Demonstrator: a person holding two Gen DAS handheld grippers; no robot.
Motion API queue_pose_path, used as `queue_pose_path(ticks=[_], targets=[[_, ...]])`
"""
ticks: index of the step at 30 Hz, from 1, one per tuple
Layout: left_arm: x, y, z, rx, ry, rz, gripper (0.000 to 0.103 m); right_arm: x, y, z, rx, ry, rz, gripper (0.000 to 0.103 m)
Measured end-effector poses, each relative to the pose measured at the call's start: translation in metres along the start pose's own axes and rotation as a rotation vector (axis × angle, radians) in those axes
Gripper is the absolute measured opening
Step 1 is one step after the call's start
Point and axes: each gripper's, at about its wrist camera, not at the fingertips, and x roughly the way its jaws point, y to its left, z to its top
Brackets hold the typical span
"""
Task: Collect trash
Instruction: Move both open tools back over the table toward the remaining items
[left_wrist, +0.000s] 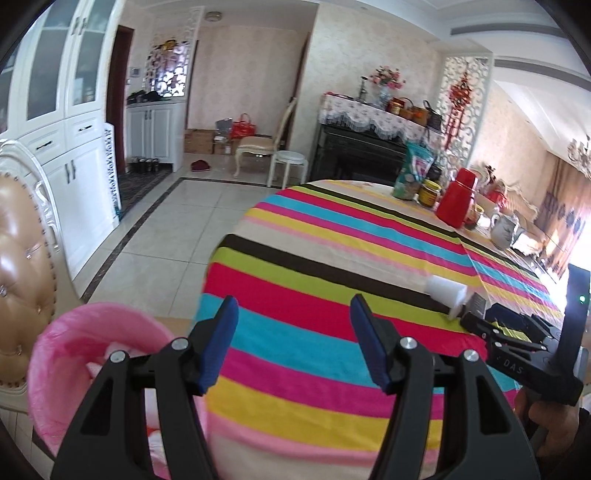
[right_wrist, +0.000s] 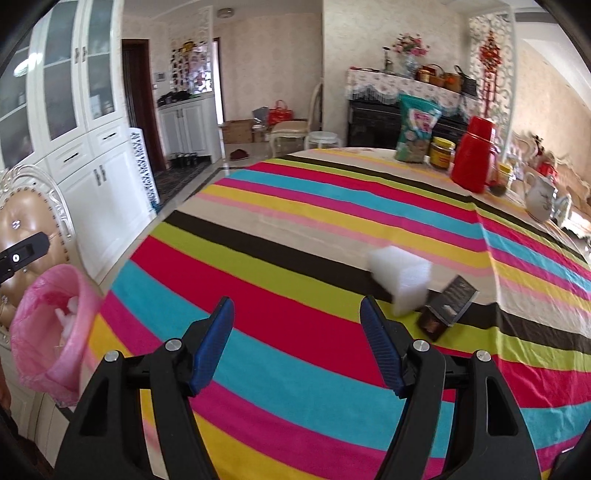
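On striped tablecloth (right_wrist: 295, 229): white foam block (right_wrist: 400, 277) touching dark carton (right_wrist: 448, 306), pink-lined bin (right_wrist: 51, 332) off table's left edge, tiled floor, white cabinets, left gripper (left_wrist: 293, 341) and right gripper (right_wrist: 297, 341) both agape, empty.

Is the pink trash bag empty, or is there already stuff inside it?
Not empty. The pink trash bag stands open, and white crumpled pieces lie inside it.

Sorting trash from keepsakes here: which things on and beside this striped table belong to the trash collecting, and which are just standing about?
Job:
white foam block
small dark box
pink-lined bin

Standing about:
red flask
snack bag
yellow-lidded jar
white jug
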Motion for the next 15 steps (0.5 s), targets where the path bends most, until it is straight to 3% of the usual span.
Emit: queue_pose_path(ticks=[9,15], targets=[[0.031,-0.053,0.011,0.051,0.017,-0.042,0.064,0.032,-0.077,0.000,0.099,0.040,-0.107,0.067],[0.054,-0.077,0.016,0.066,0.032,-0.066,0.066,0.061,-0.108,0.000,0.163,0.078,-0.158,0.067]])
